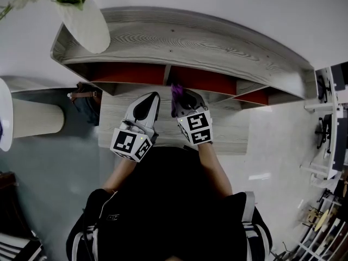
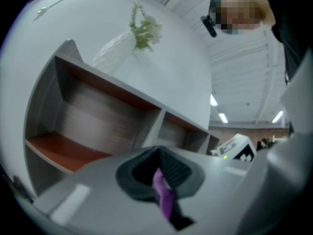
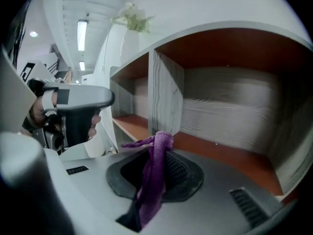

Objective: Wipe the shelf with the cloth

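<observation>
Right gripper view: right tool (image 3: pixel 161 160) clamps a bunched cloth (image 3: pixel 152 182), left tool (image 2: pixel 159 173) pinches a purple strip (image 2: pixel 164 196); rubbing the shelf (image 3: pixel 225 155) ahead could tug that thin fold free.

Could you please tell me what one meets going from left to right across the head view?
From the left: ribbed beige cylinder → white vase → left claw → right claw, gripping the purple cloth → white rack at the right edge.

1 purple knitted cloth (image 3: pixel 155 175): bunched into a limp strand, pinched, lower centre of frame.
1 grey wood-grain shelf (image 1: pixel 190 39): orange-red compartments, open-fronted, upper centre.
</observation>
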Demonstrator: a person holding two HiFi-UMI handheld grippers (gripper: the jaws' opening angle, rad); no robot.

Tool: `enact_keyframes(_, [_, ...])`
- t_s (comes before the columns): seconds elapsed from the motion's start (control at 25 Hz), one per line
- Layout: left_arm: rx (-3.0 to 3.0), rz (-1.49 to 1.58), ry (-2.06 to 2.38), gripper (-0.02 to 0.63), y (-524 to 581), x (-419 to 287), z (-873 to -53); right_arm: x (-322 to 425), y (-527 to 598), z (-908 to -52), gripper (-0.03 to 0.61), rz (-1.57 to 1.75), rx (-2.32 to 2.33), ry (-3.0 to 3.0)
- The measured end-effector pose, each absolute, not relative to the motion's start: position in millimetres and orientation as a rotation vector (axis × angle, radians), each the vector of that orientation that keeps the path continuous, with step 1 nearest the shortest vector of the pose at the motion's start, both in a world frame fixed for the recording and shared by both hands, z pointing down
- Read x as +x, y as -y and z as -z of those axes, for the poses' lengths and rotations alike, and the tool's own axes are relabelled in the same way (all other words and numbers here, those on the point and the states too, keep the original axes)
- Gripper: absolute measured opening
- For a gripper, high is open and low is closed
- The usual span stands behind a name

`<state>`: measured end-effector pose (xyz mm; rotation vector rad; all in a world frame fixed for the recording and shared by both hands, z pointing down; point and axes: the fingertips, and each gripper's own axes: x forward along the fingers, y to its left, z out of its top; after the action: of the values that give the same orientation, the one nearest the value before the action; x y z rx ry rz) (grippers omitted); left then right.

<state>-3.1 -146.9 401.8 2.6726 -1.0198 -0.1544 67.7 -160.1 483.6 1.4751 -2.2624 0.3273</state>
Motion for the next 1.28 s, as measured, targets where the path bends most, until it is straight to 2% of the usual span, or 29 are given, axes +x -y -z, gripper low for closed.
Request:
enact_keyframes(0.36, [2.696, 0.143, 0.969, 0.005, 143, 15, -400, 186, 151, -436, 0.049, -0.265, 2.057, 2.020])
enact_keyframes(0.64, [2.719, 0.141, 0.940, 0.005, 141, 25, -398, 270, 149, -439, 0.049, -0.260, 2.288, 1.709])
enact_keyframes(1.0, [2.721, 0.127, 0.920, 0.005, 146, 31, -399, 299, 162, -477, 0.049, -0.377, 2.246, 1.549])
enact_keyframes(1.28, [2.774, 0.095, 0.903, 0.005, 148, 37, -398, 290, 183, -493, 0.051, -0.304, 2.070, 1.471])
